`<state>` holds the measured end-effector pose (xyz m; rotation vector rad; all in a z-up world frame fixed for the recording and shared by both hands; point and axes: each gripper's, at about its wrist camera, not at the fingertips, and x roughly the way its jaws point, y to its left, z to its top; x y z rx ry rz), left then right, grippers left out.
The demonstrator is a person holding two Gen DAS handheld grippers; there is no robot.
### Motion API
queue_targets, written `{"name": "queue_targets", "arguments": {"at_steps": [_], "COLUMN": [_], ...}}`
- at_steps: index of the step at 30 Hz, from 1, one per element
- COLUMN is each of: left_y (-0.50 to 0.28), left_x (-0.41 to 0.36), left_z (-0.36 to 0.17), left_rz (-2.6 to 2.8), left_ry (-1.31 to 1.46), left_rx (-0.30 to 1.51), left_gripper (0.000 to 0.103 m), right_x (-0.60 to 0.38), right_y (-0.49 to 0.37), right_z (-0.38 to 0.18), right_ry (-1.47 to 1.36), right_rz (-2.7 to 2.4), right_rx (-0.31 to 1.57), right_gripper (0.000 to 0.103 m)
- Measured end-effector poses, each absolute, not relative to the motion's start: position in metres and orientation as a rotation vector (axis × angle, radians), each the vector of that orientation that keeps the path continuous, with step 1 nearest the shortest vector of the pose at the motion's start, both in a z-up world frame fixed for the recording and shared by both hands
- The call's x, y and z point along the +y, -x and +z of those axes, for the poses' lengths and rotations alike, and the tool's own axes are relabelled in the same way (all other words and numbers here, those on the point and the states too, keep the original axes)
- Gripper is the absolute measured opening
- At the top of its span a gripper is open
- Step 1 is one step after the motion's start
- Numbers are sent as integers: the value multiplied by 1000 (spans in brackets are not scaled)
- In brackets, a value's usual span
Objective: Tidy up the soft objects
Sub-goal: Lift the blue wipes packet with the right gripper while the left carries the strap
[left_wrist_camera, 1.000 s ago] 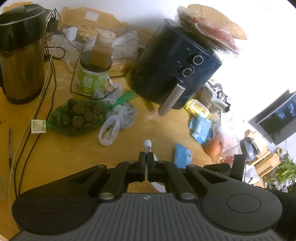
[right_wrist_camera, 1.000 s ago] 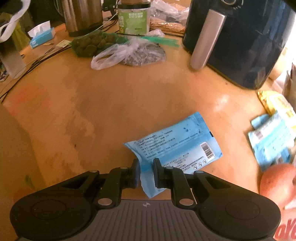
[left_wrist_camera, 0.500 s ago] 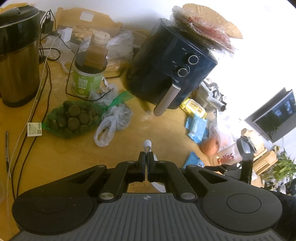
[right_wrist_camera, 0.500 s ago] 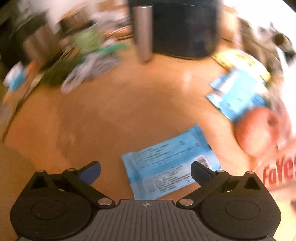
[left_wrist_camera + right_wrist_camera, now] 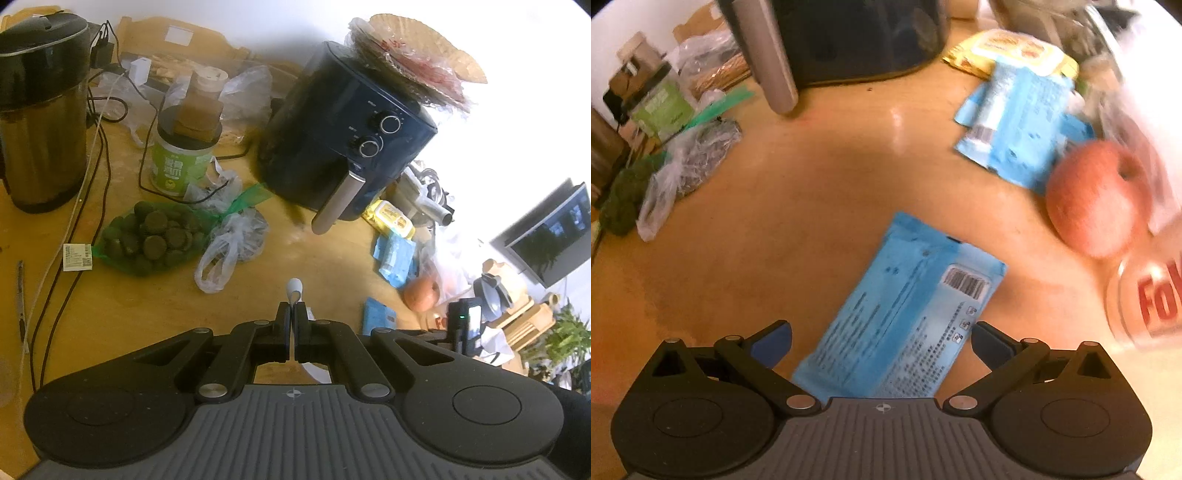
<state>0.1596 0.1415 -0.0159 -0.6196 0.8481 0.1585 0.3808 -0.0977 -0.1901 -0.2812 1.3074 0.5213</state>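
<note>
Blue pack (image 5: pixel 905 306) | barcode up | right gripper (image 5: pixel 881 339) wide | jar (image 5: pixel 1148 299) "Fo"

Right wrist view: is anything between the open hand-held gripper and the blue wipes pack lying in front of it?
Nothing visible. The right hand-held gripper is open, one finger on each side of the blue wipes pack, which lies flat on the wooden table. The apple sits off to the right, apart from it.

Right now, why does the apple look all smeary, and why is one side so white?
In the right wrist view the apple and the clear tub with red letters are streaked by motion blur, while the blue wipes pack stays readable. In the left wrist view, bright light washes out the wall beside the air fryer, and the fisheye bends the edges.
</note>
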Motion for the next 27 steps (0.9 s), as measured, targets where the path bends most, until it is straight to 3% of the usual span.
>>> {"name": "queue_targets", "arguments": {"at_steps": [3, 9, 15, 27], "left_y": [-158, -157, -157, -150], "left_x": [141, 137, 127, 100], "left_z": [-14, -11, -3, 23], "left_rz": [160, 150, 121, 70], "left_ry": [621, 618, 597, 504], "left_rx": [846, 841, 836, 861], "left_gripper": [2, 2, 2, 2], "right_x": [-80, -80, -91, -125], "right_y": [-374, -370, -369, -337], "right_z": [-196, -190, -162, -53], "right_ry": [423, 424, 399, 341], "right_rz": [523, 568, 605, 679], "right_rx": [1241, 1202, 1154, 1019], "right_gripper": [86, 73, 72, 72]}}
